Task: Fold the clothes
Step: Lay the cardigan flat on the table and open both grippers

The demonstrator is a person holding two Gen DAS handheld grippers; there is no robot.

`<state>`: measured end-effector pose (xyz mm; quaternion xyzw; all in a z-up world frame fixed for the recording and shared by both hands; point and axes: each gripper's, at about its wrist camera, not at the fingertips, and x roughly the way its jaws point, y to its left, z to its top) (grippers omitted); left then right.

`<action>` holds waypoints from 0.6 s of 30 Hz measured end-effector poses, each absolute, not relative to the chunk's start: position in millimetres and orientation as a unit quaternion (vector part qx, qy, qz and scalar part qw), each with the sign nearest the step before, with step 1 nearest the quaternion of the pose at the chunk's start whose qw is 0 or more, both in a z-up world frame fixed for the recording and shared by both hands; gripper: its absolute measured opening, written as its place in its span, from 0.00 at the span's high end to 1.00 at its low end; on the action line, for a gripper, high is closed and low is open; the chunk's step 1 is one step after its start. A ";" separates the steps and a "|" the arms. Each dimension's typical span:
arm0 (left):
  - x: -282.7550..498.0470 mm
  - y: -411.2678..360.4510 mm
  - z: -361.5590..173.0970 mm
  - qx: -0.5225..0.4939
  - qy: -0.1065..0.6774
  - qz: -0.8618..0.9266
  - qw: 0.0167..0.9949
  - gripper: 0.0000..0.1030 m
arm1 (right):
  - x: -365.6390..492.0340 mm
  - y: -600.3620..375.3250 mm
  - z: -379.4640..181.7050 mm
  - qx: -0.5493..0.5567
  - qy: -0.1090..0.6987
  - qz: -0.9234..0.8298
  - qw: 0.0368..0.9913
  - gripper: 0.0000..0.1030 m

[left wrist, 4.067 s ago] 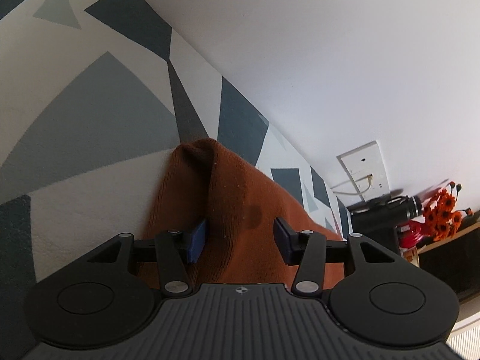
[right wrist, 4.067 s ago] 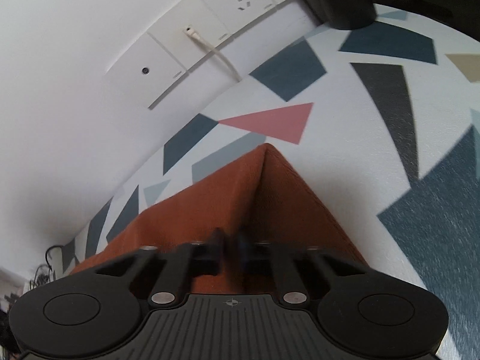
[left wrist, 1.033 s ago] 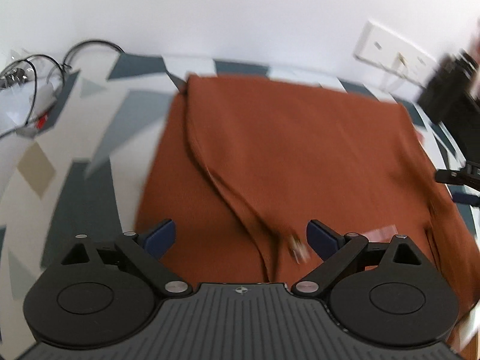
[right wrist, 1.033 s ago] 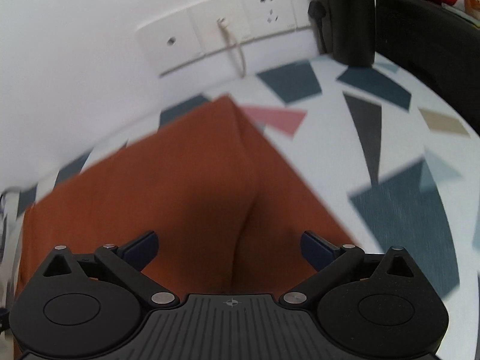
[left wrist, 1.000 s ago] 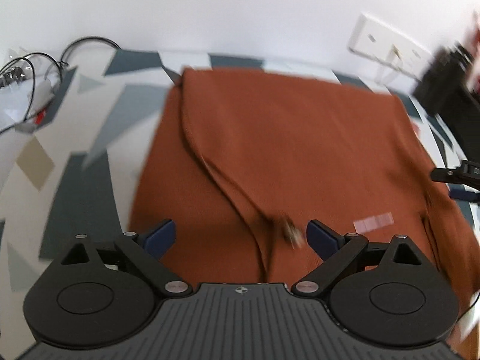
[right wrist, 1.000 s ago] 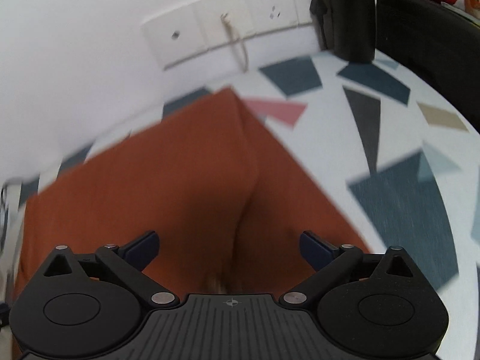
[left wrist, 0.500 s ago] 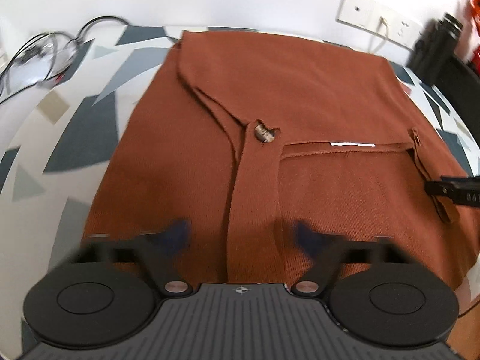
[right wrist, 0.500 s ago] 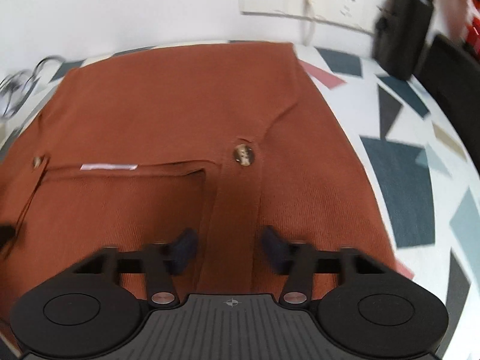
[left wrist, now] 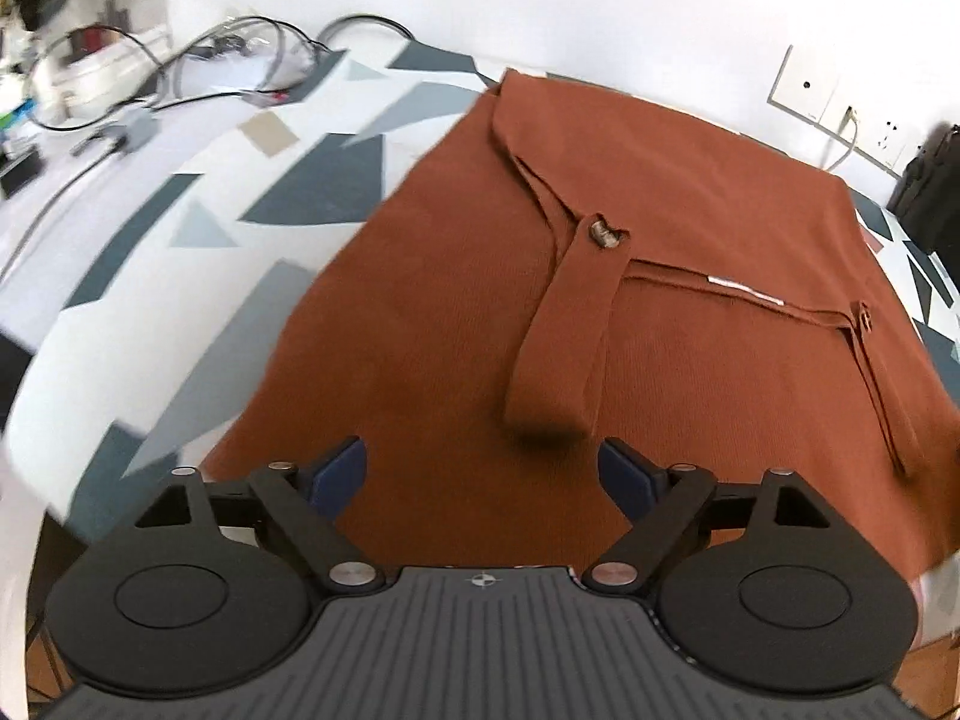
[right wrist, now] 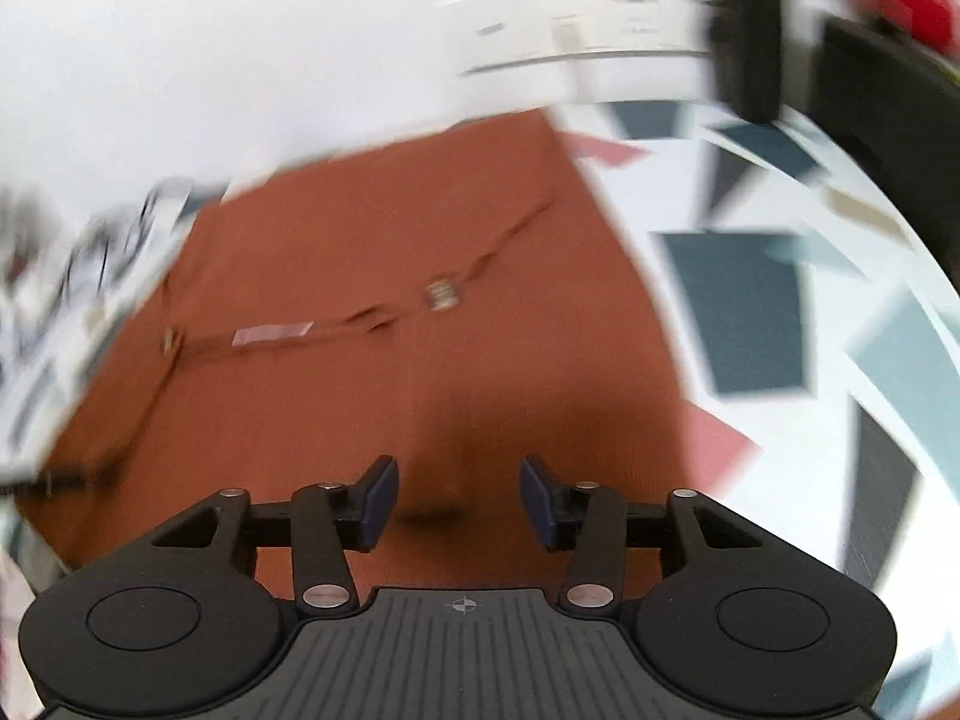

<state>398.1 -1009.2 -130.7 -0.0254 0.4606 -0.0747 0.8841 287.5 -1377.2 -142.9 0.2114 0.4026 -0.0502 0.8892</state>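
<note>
The rust-brown cardigan (left wrist: 690,324) lies spread flat on the patterned table cover (left wrist: 198,222), its button (left wrist: 603,234) near the middle and a loose folded band (left wrist: 558,354) running from that button toward the near hem. That band looks like the likeliest trouble: judged from how it sits, a pinch taken beside it could lift only the band or a single layer, and the fold would come out skewed. The right view is smeared by motion, so a grab there could also miss the edge. The left gripper (left wrist: 483,474) hovers just short of the band's end, jaws wide apart and empty. The right gripper (right wrist: 459,501) hangs over the near hem, jaws also apart, holding nothing.
</note>
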 end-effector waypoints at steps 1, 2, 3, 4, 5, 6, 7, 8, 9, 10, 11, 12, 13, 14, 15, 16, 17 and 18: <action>389.7 -1005.8 -130.1 -0.026 0.457 -0.070 0.886 0.13 | 276.8 -1387.6 -144.4 0.242 0.397 -0.065 0.883 0.58; 381.5 -1002.5 -129.9 -0.028 0.455 -0.066 0.888 0.11 | 266.3 -1397.3 -147.1 0.269 0.394 -0.083 0.875 0.58; 374.5 -999.5 -131.6 -0.031 0.455 -0.063 0.888 0.11 | 256.8 -1405.6 -150.2 0.287 0.391 -0.100 0.869 0.58; 368.0 -996.5 -133.3 -0.035 0.456 -0.060 0.887 0.11 | 248.7 -1412.0 -153.7 0.295 0.390 -0.113 0.865 0.58; 364.0 -993.2 -135.4 -0.043 0.458 -0.055 0.886 0.10 | 241.3 -1417.8 -158.1 0.299 0.390 -0.127 0.861 0.58; 360.0 -990.0 -137.5 -0.051 0.459 -0.049 0.885 0.10 | 235.2 -1421.6 -163.1 0.299 0.393 -0.137 0.858 0.58; 356.0 -986.7 -139.6 -0.059 0.461 -0.044 0.884 0.10 | 230.3 -1423.4 -167.4 0.302 0.395 -0.142 0.856 0.58; 352.5 -983.4 -141.7 -0.067 0.464 -0.039 0.883 0.09 | 226.2 -1424.3 -170.9 0.306 0.393 -0.141 0.856 0.58; 351.8 -980.1 -144.1 -0.077 0.468 -0.034 0.879 0.09 | 223.5 -1423.8 -173.2 0.307 0.389 -0.140 0.857 0.58; 351.6 -977.3 -146.0 -0.085 0.473 -0.028 0.877 0.09 | 221.9 -1422.5 -174.5 0.305 0.386 -0.141 0.859 0.58; 351.6 -974.9 -147.1 -0.091 0.476 -0.024 0.875 0.09 | 220.8 -1421.0 -175.6 0.302 0.385 -0.142 0.860 0.58; 351.7 -973.0 -147.5 -0.096 0.477 -0.024 0.873 0.09 | 220.6 -1419.9 -176.1 0.300 0.386 -0.144 0.860 0.58; 351.5 -971.6 -147.6 -0.099 0.477 -0.025 0.873 0.09 | 219.3 -1419.8 -175.6 0.303 0.386 -0.150 0.858 0.58; 351.0 -970.6 -147.3 -0.099 0.475 -0.025 0.874 0.09 | 216.4 -1420.1 -174.4 0.308 0.382 -0.160 0.856 0.58; 351.0 -970.5 -147.0 -0.095 0.474 -0.024 0.875 0.09 | 212.8 -1420.3 -173.5 0.311 0.380 -0.171 0.854 0.58; 350.8 -970.5 -146.9 -0.091 0.473 -0.024 0.876 0.09 | 209.2 -1420.1 -172.9 0.307 0.381 -0.183 0.853 0.58; 349.9 -971.4 -147.0 -0.086 0.472 -0.026 0.877 0.09 | 206.9 -1418.7 -173.1 0.296 0.386 -0.188 0.853 0.57; 349.0 -972.5 -147.2 -0.080 0.470 -0.027 0.878 0.09 | 205.4 -1415.6 -174.2 0.279 0.394 -0.189 0.855 0.55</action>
